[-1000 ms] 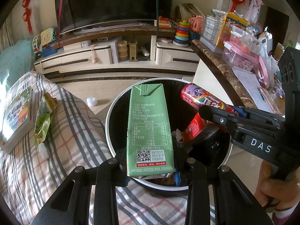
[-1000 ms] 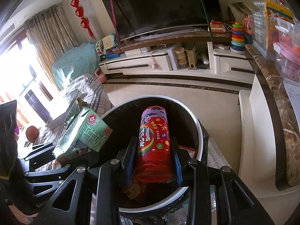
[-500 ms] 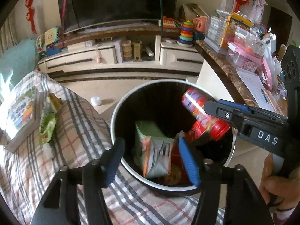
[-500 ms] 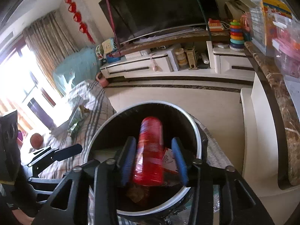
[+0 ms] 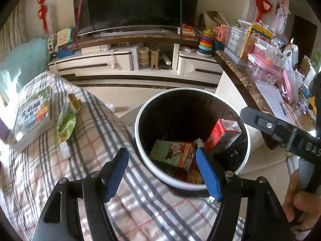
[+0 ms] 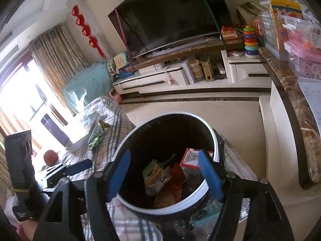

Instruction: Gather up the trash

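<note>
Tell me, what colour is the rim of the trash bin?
White; the trash bin rim circles a black inside, clearest in the left wrist view.

My left claw (image 5: pixel 162 172) is spread wide, its blue-padded fingers (image 5: pixel 115 173) holding nothing. My right claw (image 6: pixel 164 175) is spread just as wide and bare, reaching in from the right of the left one, with my hand (image 5: pixel 301 200) gripping its handle.
</note>
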A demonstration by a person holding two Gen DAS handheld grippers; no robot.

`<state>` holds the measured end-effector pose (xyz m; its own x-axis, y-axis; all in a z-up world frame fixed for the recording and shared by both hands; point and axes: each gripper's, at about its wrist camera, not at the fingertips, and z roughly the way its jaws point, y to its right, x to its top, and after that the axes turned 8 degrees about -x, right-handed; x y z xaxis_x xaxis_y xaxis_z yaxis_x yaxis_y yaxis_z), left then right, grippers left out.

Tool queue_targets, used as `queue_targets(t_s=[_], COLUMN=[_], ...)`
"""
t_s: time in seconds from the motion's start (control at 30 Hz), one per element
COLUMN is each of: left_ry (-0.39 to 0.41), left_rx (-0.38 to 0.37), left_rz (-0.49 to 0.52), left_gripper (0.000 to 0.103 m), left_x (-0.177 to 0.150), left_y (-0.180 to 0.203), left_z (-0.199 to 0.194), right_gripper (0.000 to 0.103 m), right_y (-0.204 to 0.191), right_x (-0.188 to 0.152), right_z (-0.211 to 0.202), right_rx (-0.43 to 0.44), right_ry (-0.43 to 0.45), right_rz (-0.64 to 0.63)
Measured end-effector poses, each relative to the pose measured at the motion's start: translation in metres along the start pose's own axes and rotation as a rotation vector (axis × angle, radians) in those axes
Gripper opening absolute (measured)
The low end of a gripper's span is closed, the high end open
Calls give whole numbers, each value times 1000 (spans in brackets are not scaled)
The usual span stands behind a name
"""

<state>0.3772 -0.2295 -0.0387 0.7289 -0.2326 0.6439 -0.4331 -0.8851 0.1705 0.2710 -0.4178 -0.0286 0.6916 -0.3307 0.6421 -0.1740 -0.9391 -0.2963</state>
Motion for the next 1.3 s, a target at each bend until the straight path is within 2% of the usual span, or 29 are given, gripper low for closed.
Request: queue_targets(t_s=[0.13,0.2,0.33,0.47,0.6,0.8,0.9,1.03,1.13,1.2,1.3], left_ry=[22,43,91,122,168,225,279,380,466,511,531], left_rx=[-14,-32,-68,-82,-78,-55,-23,-2,50,107,170], left_rz=[-44,-76,-119,-147,-178,-152,-135,-124,-102,-87,-74], left_gripper=[69,70,79,80,80,81,82,87,101,102,102], left_x=[-18,-30,-58,-89,-119,-149,-162,-173,-183,-192,-209], left_y=[-7,-10,-16,-22,-26,-18,-13,-7,-1,3,8], left_z=[-20,-33,-59,-80,-104,-131,-149,-180,-203,-213,-219], right_gripper=[92,95,96,97,98,98,98,98,103,103,103], right_y=[-4,-6,-13,-24,-27,-32,-41,-67,-89,-98,-104], right_x=[-12,-19,-43,-70,-91,-112,-115,-112,-114,-115,-123], right_z=[-19,-27,-44,-55,-60,-76,-95,-136,-171,-180,-178], right_rx=[17,37,61,41,33,0,-42,-89,-134,-150,-185], right_ry=[25,27,33,54,38,77,152,328,482,513,525], right_rz=[20,34,56,42,55,31,-16,-140,-232,-260,-281])
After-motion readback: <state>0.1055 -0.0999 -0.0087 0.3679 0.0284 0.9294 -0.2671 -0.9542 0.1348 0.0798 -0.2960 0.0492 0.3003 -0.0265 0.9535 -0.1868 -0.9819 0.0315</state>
